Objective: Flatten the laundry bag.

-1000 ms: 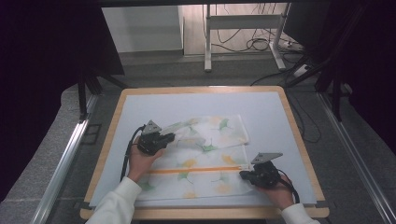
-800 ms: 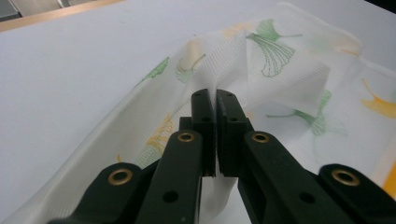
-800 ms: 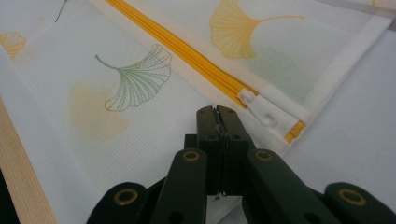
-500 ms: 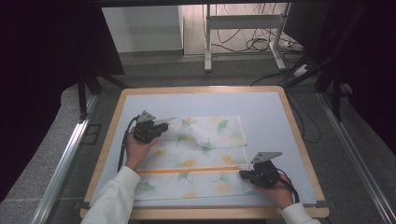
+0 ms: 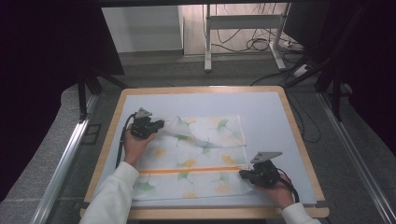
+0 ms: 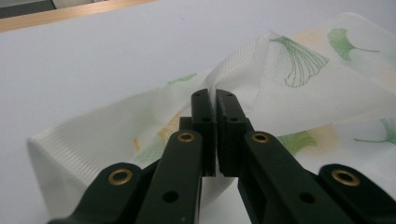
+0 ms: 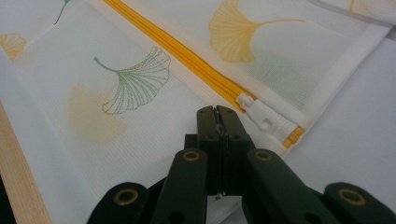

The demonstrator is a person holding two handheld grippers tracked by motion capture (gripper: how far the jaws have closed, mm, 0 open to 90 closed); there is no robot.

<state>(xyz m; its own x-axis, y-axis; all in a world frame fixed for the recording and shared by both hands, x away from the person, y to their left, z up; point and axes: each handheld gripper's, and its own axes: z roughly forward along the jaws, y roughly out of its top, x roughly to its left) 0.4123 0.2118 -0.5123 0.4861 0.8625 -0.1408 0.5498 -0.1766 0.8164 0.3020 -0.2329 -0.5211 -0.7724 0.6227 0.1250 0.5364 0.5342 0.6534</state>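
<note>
Pinching the mesh bag's [image 5: 201, 154] far-left corner, the left tool [image 5: 156, 125] folds it; the right tool [image 5: 243, 174] clamps the zipper [image 7: 187, 53] end. Thin mesh may slip free.

Both grippers, left [image 5: 161, 124] and right [image 5: 243, 174], jaws clamped tight.

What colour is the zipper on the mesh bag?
The zipper is orange-yellow, with a white pull, on the white mesh bag; the right gripper view shows it best.
</note>
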